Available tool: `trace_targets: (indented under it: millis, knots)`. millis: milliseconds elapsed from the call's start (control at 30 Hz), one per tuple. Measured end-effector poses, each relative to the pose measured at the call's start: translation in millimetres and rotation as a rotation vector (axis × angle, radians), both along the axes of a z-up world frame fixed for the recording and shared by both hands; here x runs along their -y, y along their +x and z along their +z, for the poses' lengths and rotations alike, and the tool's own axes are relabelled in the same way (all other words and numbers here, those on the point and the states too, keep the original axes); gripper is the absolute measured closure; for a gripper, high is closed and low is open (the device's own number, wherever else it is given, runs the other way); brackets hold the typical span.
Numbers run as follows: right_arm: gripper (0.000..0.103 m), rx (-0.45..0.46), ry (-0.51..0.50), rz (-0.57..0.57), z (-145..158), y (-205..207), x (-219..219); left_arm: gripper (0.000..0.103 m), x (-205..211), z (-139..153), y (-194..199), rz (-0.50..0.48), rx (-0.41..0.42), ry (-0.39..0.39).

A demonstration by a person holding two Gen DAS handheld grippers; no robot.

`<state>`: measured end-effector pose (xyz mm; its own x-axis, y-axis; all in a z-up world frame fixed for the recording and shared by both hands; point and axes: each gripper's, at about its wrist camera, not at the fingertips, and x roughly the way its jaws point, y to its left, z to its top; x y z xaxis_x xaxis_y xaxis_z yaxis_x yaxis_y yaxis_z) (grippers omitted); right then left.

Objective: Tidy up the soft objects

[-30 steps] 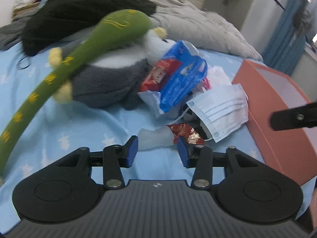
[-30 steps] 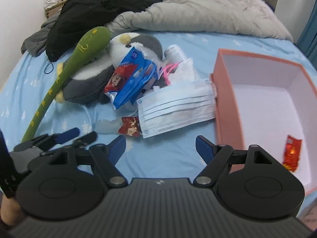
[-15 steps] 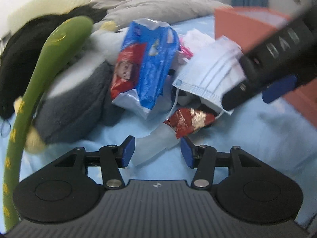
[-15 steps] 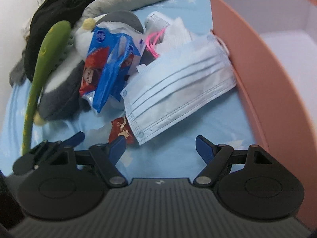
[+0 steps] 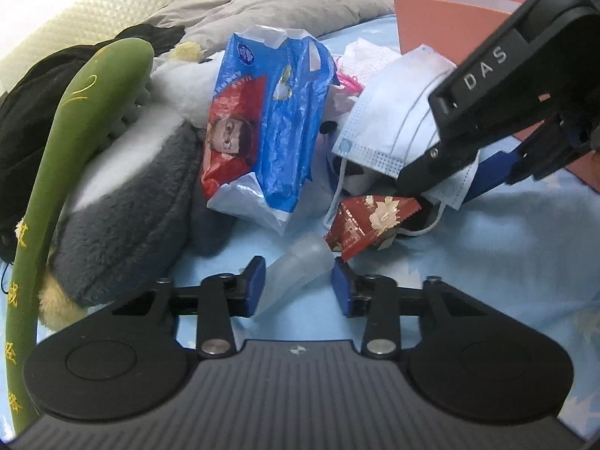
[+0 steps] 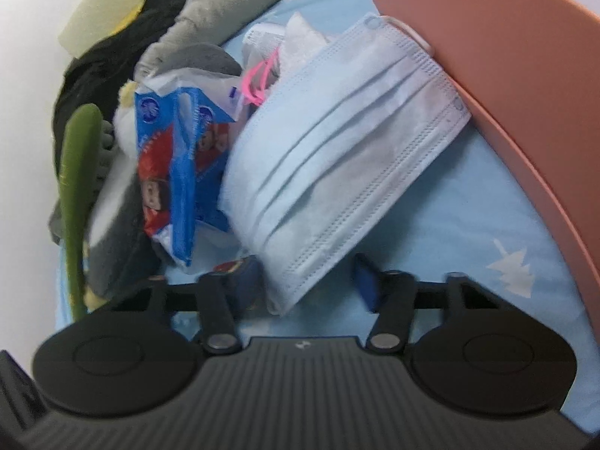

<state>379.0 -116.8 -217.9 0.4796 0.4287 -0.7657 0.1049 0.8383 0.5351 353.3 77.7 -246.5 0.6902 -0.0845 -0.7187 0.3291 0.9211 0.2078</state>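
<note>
My left gripper (image 5: 298,287) is low on the blue sheet. The clear twisted end of a red candy wrapper (image 5: 371,221) lies between its closing jaws, not visibly squeezed. My right gripper (image 6: 305,281) straddles the lower corner of a pale blue face mask (image 6: 337,150). Its jaws are closing, and the right pad stands apart from the mask. In the left wrist view the right gripper (image 5: 453,183) reaches in from the right over the mask (image 5: 397,112). Behind lie a blue-and-red snack bag (image 5: 270,131), a grey-and-white plush (image 5: 127,195) and a long green plush (image 5: 86,120).
An orange box (image 6: 506,93) stands close on the right, its wall touching the mask's far edge. A pink hair tie (image 6: 258,78) and white tissue sit behind the mask. Black clothing (image 5: 22,120) and a grey duvet (image 5: 300,3) lie at the back of the bed.
Both grippers have come down to the pile and rolled. The left jaws have narrowed around the clear wrapper end. The right jaws have narrowed around the mask's corner.
</note>
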Motion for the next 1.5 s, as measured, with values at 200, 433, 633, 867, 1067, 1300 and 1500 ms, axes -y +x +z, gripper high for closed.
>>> trace_targets:
  millis: [200, 433, 633, 867, 1067, 1300, 1500]
  knots:
    - [0.065, 0.009, 0.015, 0.013, 6, -8, 2, 0.093, 2, 9, -9, 0.04, 0.001, -0.024]
    - [0.068, 0.032, -0.027, 0.045, 21, -27, 7, 0.095, -5, 20, -23, 0.129, -0.007, -0.112]
    - [0.096, 0.06, -0.076, 0.094, 30, -47, 12, 0.095, -10, 36, -47, 0.221, -0.019, -0.232]
    - [0.1, 0.08, -0.083, 0.108, 39, -69, 24, 0.095, -5, 44, -82, 0.303, -0.035, -0.345]
    - [0.1, 0.099, -0.097, 0.143, 47, -94, 35, 0.095, 2, 50, -108, 0.347, -0.046, -0.398]
    - [0.1, 0.08, -0.146, 0.198, 45, -135, 50, 0.095, 7, 51, -133, 0.376, -0.079, -0.448]
    - [0.1, 0.047, -0.223, 0.235, 41, -174, 68, 0.095, 18, 52, -150, 0.373, -0.122, -0.5]
